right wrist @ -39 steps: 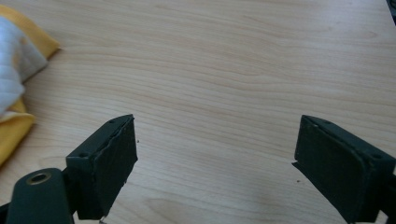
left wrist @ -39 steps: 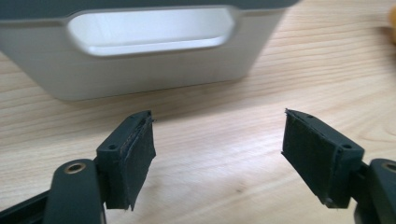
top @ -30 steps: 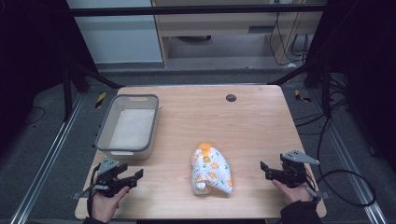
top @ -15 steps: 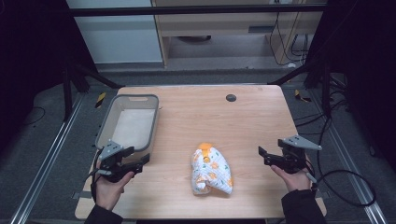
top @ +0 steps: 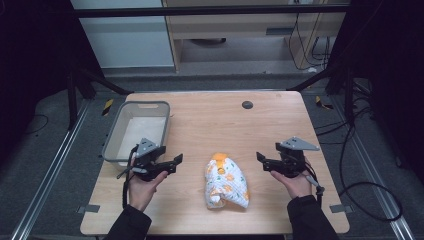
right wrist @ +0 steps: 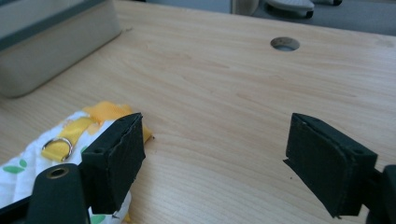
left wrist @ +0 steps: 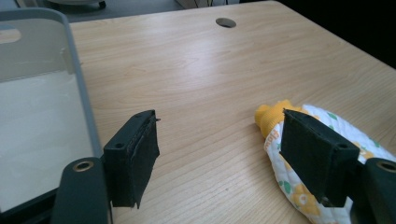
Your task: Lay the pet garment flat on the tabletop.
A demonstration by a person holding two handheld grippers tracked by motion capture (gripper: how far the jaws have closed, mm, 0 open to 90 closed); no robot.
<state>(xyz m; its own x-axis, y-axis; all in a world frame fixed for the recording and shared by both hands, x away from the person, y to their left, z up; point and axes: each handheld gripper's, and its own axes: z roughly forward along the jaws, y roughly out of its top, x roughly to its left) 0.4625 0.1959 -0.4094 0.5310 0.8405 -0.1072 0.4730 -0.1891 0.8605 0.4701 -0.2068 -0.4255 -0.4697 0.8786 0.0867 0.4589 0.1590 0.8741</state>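
both forearms are reaching in from the near edge, each hand wrapping around a gripper held just above the surface. the left gripper [top: 176, 161] is pointing toward the middle, its jaws standing wide apart and gripping nothing. the right gripper [top: 260, 158] is facing back toward it, its jaws likewise spread wide and clasping nothing.

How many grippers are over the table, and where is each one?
2. The left gripper is beside the grey bin, left of the patterned cloth bundle. The right gripper is right of the bundle. Both are open.
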